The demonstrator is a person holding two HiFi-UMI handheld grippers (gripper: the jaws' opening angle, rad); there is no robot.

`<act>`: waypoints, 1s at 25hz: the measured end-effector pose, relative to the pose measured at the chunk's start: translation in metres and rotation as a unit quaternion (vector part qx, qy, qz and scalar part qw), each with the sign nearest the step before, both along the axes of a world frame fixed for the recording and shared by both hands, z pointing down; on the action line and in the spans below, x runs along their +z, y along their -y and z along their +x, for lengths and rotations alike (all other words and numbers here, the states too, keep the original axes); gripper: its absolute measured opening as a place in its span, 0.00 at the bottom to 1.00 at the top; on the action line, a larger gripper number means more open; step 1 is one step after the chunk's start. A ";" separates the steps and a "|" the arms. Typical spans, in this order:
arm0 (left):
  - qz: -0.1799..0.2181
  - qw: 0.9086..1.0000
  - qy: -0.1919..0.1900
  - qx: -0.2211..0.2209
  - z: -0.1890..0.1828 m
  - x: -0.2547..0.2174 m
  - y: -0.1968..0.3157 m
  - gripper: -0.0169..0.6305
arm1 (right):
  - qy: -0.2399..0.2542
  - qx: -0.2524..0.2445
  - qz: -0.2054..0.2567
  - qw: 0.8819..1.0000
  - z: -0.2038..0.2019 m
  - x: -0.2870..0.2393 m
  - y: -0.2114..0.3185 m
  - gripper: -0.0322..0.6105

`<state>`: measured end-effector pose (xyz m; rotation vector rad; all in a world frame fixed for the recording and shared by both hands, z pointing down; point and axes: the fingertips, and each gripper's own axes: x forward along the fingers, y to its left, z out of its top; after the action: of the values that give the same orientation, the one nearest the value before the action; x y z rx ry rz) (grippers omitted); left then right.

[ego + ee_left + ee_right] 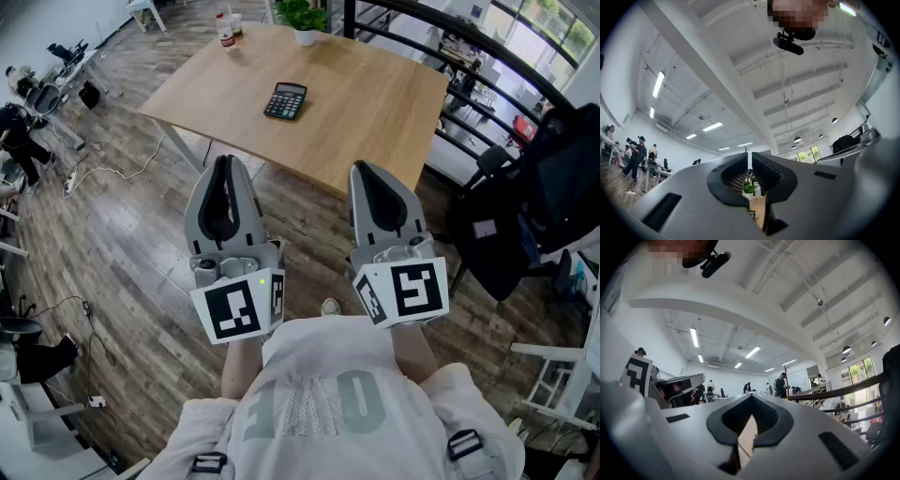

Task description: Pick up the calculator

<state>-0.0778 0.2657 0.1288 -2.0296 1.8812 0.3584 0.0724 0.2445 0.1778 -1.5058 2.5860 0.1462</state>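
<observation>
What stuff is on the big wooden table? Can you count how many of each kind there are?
Calculator: 1
Potted plant: 1
Bottle: 1
Small container beside the bottle, too small to tell what it is: 1
Total: 4

Table [375, 112] is light wood, matt and smooth. The calculator [285, 100] on it looks like black plastic, and the floor [122, 244] around it is dark, grainy planks. Left gripper [225, 161] and right gripper [367, 169] near its edge are matt grey plastic with ribbed black pads [732, 180].
</observation>
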 end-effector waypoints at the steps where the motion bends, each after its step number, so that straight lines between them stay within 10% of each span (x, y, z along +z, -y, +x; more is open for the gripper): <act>1: 0.002 1.000 -0.003 -0.001 0.000 -0.001 0.000 0.08 | -0.001 0.000 0.001 1.000 0.000 0.000 0.000 0.08; 15: 0.000 1.000 0.001 -0.020 -0.009 0.000 0.013 0.08 | -0.012 0.003 0.012 1.000 0.012 0.004 0.016 0.08; 25: -0.016 1.000 0.009 -0.020 0.001 0.011 0.029 0.08 | 0.082 -0.053 -0.019 0.995 0.028 0.009 0.032 0.08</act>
<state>-0.0767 0.2372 0.1396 -2.0056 1.9257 0.3020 0.1007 0.2122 0.1872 -1.3270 2.5417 -0.0369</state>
